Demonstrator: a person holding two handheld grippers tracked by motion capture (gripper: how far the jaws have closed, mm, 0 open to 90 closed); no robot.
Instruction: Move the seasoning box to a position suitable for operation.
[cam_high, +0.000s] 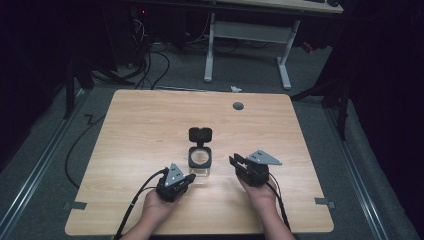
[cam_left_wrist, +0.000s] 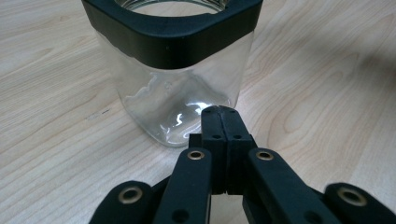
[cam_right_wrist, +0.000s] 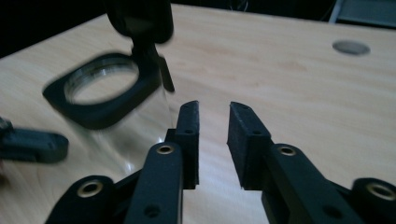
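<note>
A clear glass jar (cam_high: 200, 165) with a black square collar (cam_left_wrist: 173, 32) stands near the middle of the wooden table (cam_high: 150, 125). Its black lid (cam_high: 200, 135) is hinged open and stands upright behind the mouth. My left gripper (cam_high: 188, 178) is shut with nothing in it, its tips (cam_left_wrist: 219, 114) just in front of the jar's lower glass wall (cam_left_wrist: 177, 102). My right gripper (cam_high: 235, 161) is open to the right of the jar, jaws apart and bare (cam_right_wrist: 214, 116). In the right gripper view the jar (cam_right_wrist: 107, 93) sits left of the jaws.
A round grey grommet (cam_high: 238, 106) lies at the table's far right. Beyond the table stands a white desk frame (cam_high: 247, 45), with cables (cam_high: 150, 65) on the dark floor. A cable (cam_high: 135, 205) trails from each gripper toward the near edge.
</note>
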